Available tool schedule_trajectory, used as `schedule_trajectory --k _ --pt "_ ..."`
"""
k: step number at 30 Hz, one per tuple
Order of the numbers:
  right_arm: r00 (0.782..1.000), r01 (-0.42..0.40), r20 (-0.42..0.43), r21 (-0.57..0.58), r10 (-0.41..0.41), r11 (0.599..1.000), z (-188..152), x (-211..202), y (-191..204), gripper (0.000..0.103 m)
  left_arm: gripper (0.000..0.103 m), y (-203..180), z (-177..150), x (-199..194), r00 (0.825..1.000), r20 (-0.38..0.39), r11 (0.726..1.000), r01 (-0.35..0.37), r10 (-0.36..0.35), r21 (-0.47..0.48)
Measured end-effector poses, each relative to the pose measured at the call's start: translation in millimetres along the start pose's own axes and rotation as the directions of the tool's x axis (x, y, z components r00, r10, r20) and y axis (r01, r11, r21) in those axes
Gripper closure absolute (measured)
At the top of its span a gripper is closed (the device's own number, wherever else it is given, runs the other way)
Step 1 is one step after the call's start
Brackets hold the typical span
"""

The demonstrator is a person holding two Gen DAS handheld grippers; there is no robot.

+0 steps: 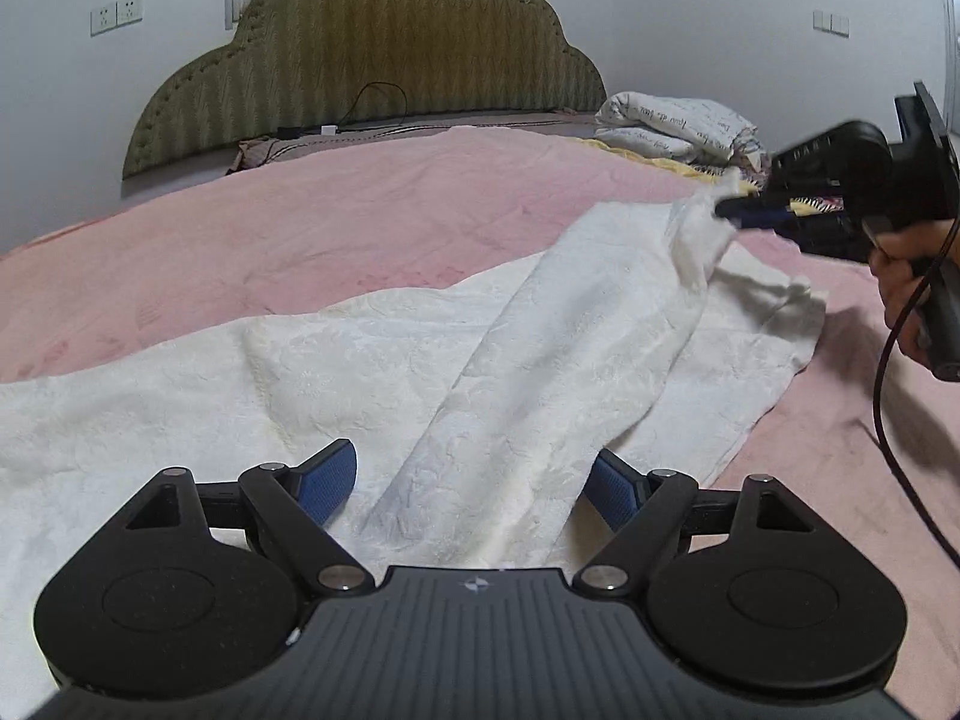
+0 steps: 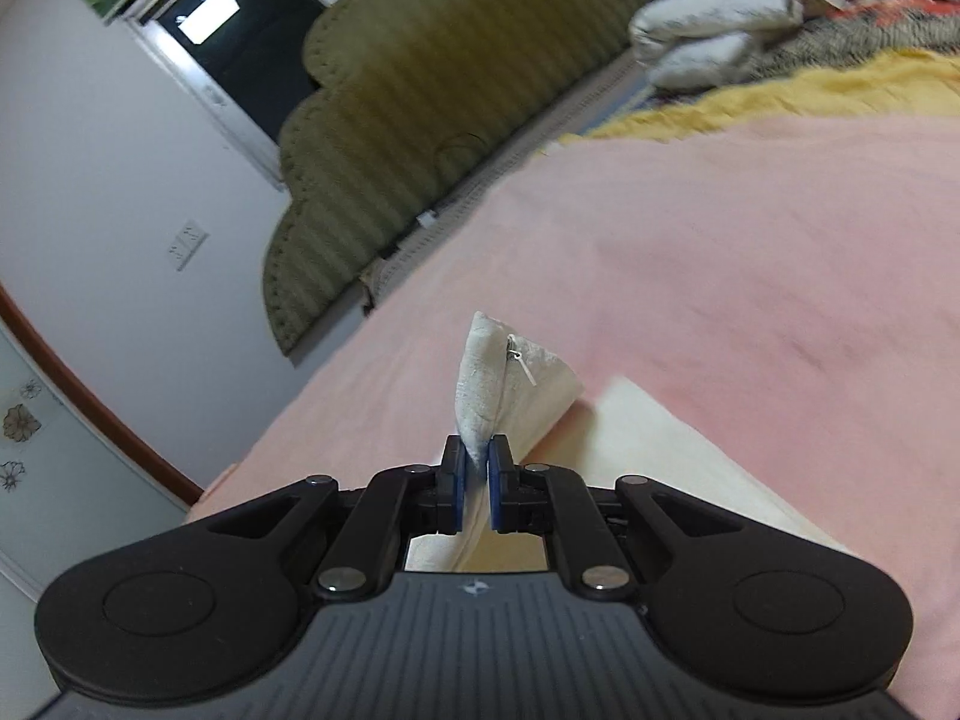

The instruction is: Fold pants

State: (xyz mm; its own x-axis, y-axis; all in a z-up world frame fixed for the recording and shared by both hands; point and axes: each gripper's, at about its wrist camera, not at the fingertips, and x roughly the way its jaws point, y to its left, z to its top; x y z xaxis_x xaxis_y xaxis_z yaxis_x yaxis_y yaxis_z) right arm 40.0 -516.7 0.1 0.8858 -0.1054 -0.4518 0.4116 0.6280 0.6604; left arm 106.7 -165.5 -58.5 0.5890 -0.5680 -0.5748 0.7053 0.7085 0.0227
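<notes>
Across the pink bedspread (image 1: 360,210) lay the white pants (image 1: 372,360), spread wide toward the near side, with one long strip of the cloth drawn up off the rest and running diagonally to the far right. Behind the bed stood a scalloped olive headboard (image 1: 372,60), and a folded printed quilt (image 1: 678,126) sat at the bed's far right corner, beside a strip of yellow fabric (image 2: 780,96).

That raised strip ended at the right gripper (image 1: 729,210), held in a hand (image 1: 906,276) at the right edge of the left wrist view. Seen from its own camera, the right gripper (image 2: 478,480) had its blue pads (image 2: 495,480) clenched on a bunched corner of the pants, which stuck up past the fingertips with a small zipper pull (image 2: 521,360) showing on it.

Low over the near end of the cloth, the left gripper (image 1: 474,480) was released, its blue fingers (image 1: 333,477) standing wide apart on either side of the raised strip, pinching nothing.
</notes>
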Motion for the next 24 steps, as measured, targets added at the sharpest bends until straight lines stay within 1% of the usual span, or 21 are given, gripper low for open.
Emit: schedule_trajectory --k 2,5,7,9,10,11,13,15,16,17,18,20,22,24 --pt "0.999 0.019 -0.029 0.076 -0.017 0.997 -5 5 -20 0.092 0.018 -5 1 0 1.0 -0.004 0.999 -0.024 0.024 0.03" --pt "0.998 0.002 -0.063 0.177 0.009 0.984 -10 13 -41 0.09 0.018 -12 2 -1 0.998 0.0 0.996 -0.055 0.055 0.07" --pt "0.998 -0.026 -0.054 0.19 0.037 0.981 -12 16 -46 0.09 0.018 -17 2 -2 0.997 0.004 0.992 -0.078 0.077 0.097" --pt "0.996 -0.058 -0.05 0.211 0.07 0.976 -10 22 -46 0.086 0.018 -25 3 -2 0.995 0.012 0.988 -0.095 0.094 0.124" --pt "0.995 -0.075 -0.049 0.233 0.088 0.97 -10 28 -50 0.082 0.018 -30 4 -2 0.995 0.016 0.986 -0.095 0.094 0.137" --pt "0.994 -0.089 -0.045 0.252 0.103 0.964 -9 33 -51 0.079 0.018 -34 5 -3 0.996 0.019 0.985 -0.09 0.088 0.148" --pt "0.992 -0.103 -0.036 0.27 0.117 0.957 -7 38 -52 0.079 0.018 -44 7 -3 0.997 0.027 0.982 -0.079 0.076 0.172" --pt "0.988 -0.13 -0.047 0.262 0.147 0.956 -4 47 -53 0.079 0.018 -57 10 0 0.996 0.037 0.974 -0.083 0.077 0.21" --pt "0.988 -0.132 -0.048 0.252 0.149 0.959 -3 48 -53 0.079 0.018 -63 11 2 0.995 0.042 0.967 -0.094 0.087 0.237" --pt "0.988 -0.132 -0.047 0.245 0.148 0.96 -1 47 -51 0.09 0.018 -69 12 4 0.994 0.049 0.958 -0.11 0.1 0.264" --pt "0.986 -0.151 -0.034 0.248 0.164 0.957 1 44 -49 0.096 0.018 -75 14 6 0.992 0.055 0.949 -0.122 0.11 0.292" --pt "0.973 -0.224 0.009 0.26 0.23 0.939 8 33 -41 0.098 0.019 -86 16 10 0.992 0.067 0.933 -0.126 0.11 0.337" --pt "0.956 -0.291 0.046 0.241 0.288 0.926 18 17 -28 0.098 0.02 -95 16 15 0.992 0.073 0.922 -0.12 0.1 0.369" --pt "0.937 -0.35 0.077 0.213 0.342 0.912 28 0 -15 0.098 0.026 -99 17 21 0.993 0.066 0.921 -0.114 0.096 0.372"
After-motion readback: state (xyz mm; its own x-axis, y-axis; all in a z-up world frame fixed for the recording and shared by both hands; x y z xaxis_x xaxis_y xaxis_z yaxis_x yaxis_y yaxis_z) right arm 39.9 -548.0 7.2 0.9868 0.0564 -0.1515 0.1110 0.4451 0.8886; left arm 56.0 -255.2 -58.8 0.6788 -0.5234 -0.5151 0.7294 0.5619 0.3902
